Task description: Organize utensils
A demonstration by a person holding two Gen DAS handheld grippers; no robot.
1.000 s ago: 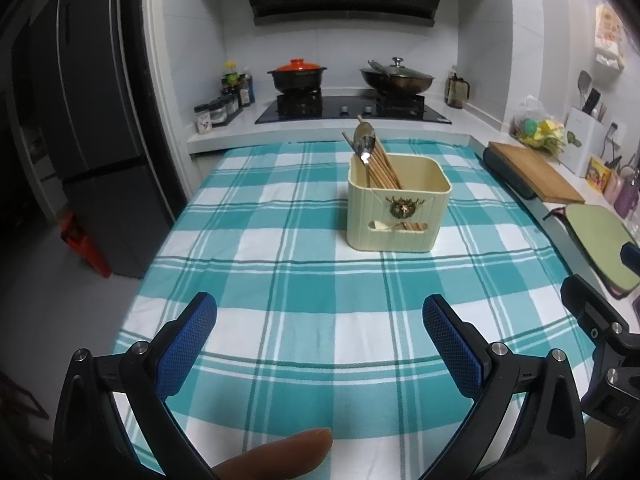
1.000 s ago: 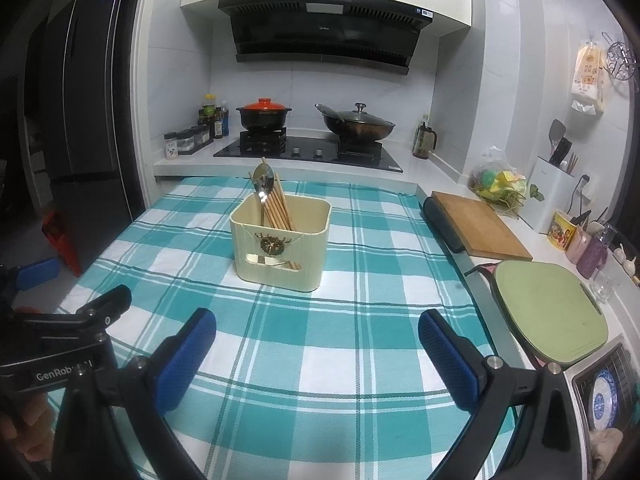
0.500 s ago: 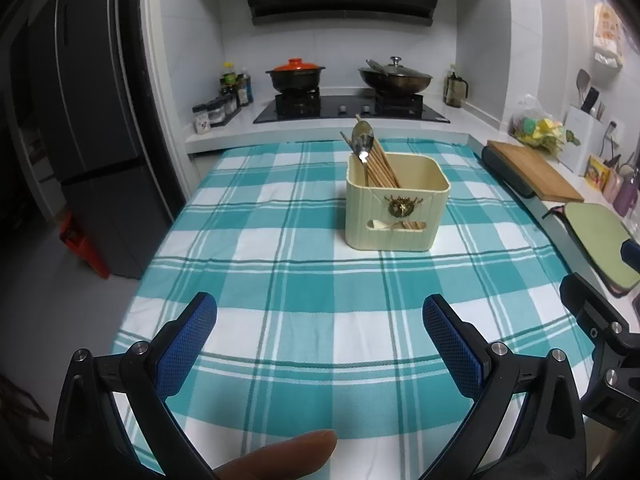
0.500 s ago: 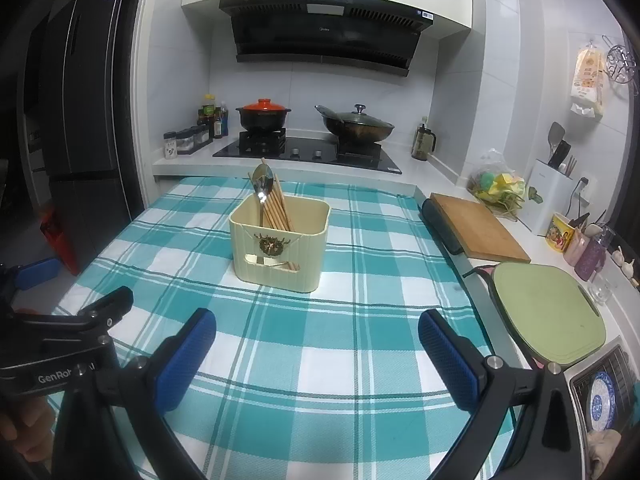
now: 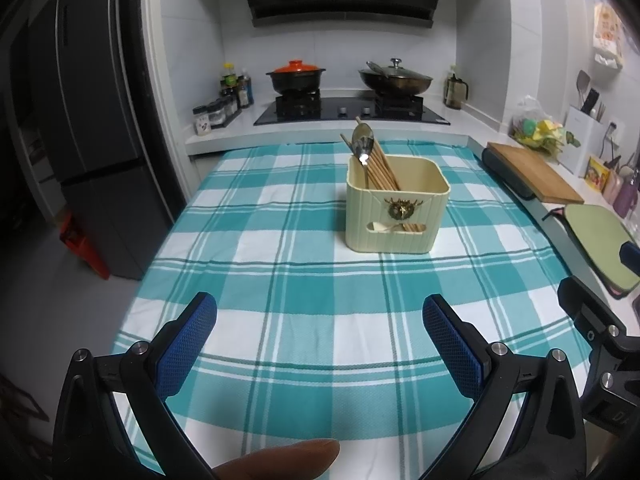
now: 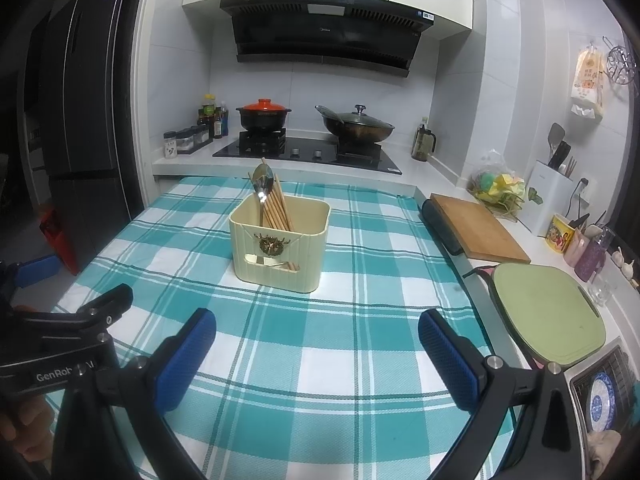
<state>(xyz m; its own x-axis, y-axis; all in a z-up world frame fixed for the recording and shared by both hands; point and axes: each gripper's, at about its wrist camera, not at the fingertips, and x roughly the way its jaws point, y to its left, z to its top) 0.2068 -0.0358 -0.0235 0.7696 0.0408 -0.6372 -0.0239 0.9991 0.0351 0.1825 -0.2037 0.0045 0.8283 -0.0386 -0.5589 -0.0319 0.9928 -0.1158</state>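
The left gripper [image 5: 319, 340] and right gripper [image 6: 317, 344] hung spread and empty over the checked cloth [image 5: 280, 264] — apparently done — since 1 spoon [image 5: 362, 142] and the chopsticks [image 5: 382, 170] leaned inside the cream holder [image 5: 396, 216] mid-table.

Utensil holder [image 5: 398, 208] sits on checked cloth [image 5: 280, 280] over counter [image 6: 448, 184], at 12 o'clock from both grippers, well apart. Spoon [image 5: 363, 146] & chopsticks [image 5: 382, 170] stand inside, leaning twd 11 o'clock. Behind holder: stove [image 6: 308, 152] w/ 2 pots. Fridge [image 5: 92, 120] at 9 o'clock. Wooden board [image 6: 478, 226] at 2 o'clock, mat [image 6: 544, 312] nearer, at 3 o'clock.
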